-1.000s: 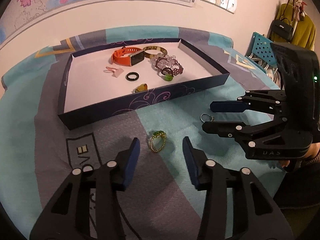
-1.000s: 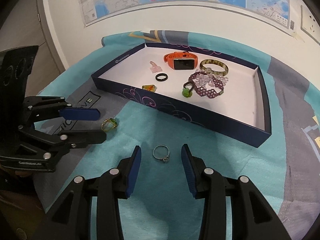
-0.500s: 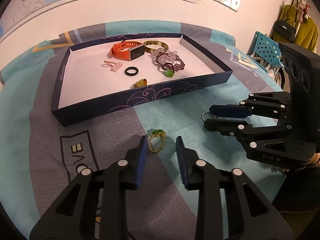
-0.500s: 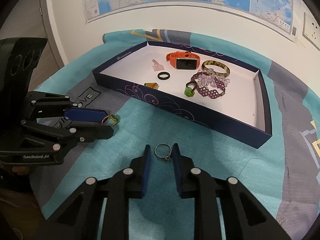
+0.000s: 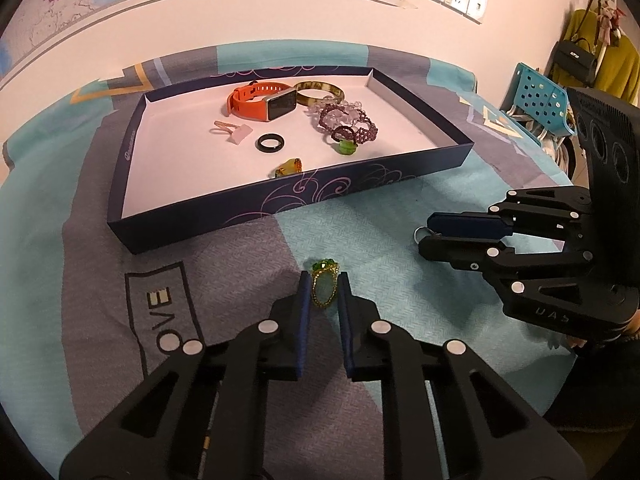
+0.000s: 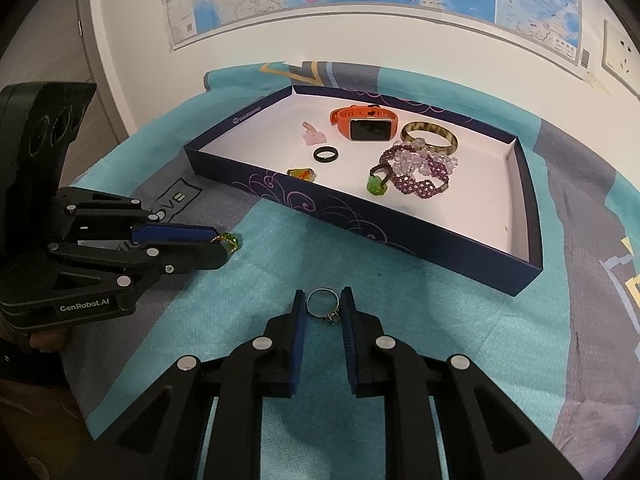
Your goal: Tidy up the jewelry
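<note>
- The left gripper has its blue pads against the sides of the gold beaded ring with green stones, which stands on edge on the teal and grey patterned cloth.
- The right gripper is clamped on the thin silver ring with a small setting, also down on the cloth.
- Both grips look shallow, right at the tips; either ring may pop out on lifting.
- The navy cardboard tray with a white floor has a raised wall; a low carry may knock it.
</note>
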The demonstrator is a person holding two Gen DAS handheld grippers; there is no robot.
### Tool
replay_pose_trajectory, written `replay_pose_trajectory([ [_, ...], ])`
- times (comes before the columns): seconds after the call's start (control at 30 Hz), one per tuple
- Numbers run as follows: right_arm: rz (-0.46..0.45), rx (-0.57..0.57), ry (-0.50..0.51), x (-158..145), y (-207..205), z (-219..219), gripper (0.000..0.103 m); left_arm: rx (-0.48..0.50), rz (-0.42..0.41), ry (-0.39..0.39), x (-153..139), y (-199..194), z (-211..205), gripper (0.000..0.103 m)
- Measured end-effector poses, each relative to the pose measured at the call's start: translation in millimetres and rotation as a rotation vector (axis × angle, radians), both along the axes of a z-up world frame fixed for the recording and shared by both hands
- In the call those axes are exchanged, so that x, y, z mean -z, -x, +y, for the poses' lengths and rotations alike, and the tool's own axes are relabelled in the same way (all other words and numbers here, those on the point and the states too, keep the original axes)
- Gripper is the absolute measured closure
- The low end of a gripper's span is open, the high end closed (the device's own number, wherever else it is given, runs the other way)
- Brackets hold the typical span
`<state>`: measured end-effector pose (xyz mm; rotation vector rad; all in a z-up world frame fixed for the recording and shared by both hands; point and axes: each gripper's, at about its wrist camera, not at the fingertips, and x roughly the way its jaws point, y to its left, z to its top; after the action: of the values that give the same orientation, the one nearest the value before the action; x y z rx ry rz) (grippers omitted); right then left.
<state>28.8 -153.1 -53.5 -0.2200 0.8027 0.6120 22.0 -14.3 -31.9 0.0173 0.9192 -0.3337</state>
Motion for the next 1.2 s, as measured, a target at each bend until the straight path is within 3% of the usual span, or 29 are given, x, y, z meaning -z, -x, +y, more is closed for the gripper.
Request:
replay_pose_trajectory([
  [0.97,-0.021,0.014,-0.047,-10,0,-7,0.087,0.016,-0.042,0.017,-14,7,-2,0.098],
  [1.0,-0.020,0.015,-0.047,-10,0,-7,0.087,0.015,-0.038,0.014,-14,8,-1,0.094],
  [1.03,-0.019,0.016,-0.046,-9,0,-7,0.087,0.014,-0.032,0.015,-12,7,-1,0.082],
  [1.07,-0.017,0.016,-0.047,-9,0,-7,0.087,0.015,-0.029,0.018,-11,6,-1,0.076],
  [1.2,-0.013,0.016,-0.049,-8,0,-7,0.087,0.022,-0.036,-0.013,-9,1,-6,0.076],
])
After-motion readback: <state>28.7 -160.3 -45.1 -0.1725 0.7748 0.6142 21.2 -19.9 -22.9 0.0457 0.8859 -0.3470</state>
